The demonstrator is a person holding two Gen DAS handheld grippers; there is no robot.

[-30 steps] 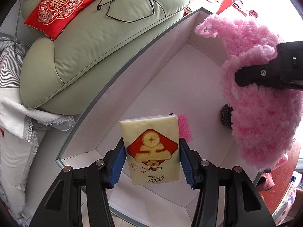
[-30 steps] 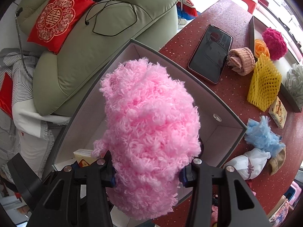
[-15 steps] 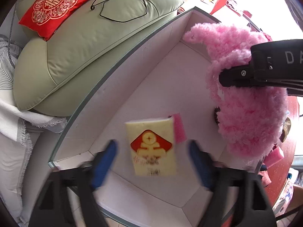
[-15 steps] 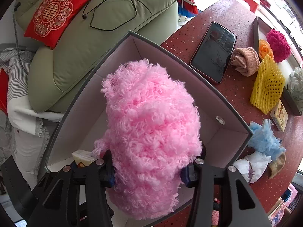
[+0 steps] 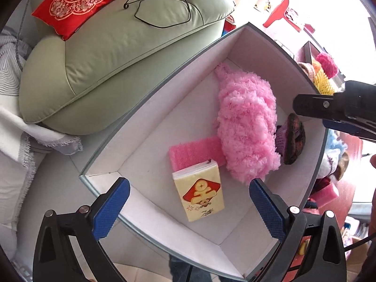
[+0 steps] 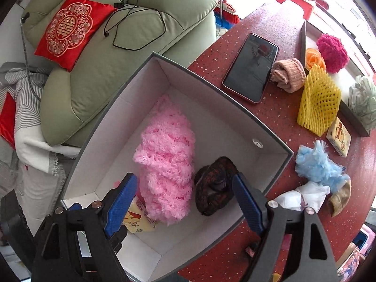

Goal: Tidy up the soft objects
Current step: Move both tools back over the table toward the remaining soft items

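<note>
Both claws have let go within the last second. The left claw (image 5: 188, 206) was clamped on the pale yellow tissue packet with the red emblem (image 5: 199, 191); its blue pads now stand wide apart, and the packet lies flat on the floor of the grey-rimmed white cardboard box (image 5: 150, 98), directly ahead of and between the fingers, touching neither. The far end of the packet overlaps the flat pink foam sponge (image 5: 192, 151).

The right claw (image 6: 185, 199) was carrying the fluffy pink yarn bundle (image 6: 166, 159); its jaws are now spread and empty. The bundle rests lengthwise on the box floor, just ahead of the left finger of that claw. A dark brown knitted roll (image 6: 215, 185) sits beside the bundle, between the claw's fingers in this view, though not gripped.

Meaning for the task: four soft items are in the box, and both claws are free for the next pick.

Remaining on the red speckled table (image 6: 270, 122), right of and beyond the right claw:
- a pale blue fluffy piece (image 6: 317, 164)
- a white cloth bundle (image 6: 303, 196)
- a yellow foam net sleeve (image 6: 318, 101)
- a rolled peach knit (image 6: 287, 75)

The black smartphone (image 6: 251, 67) also lies there; being hard, it probably stays. The next move likely calls for lifting clear of the box walls before reaching rightward.
</note>
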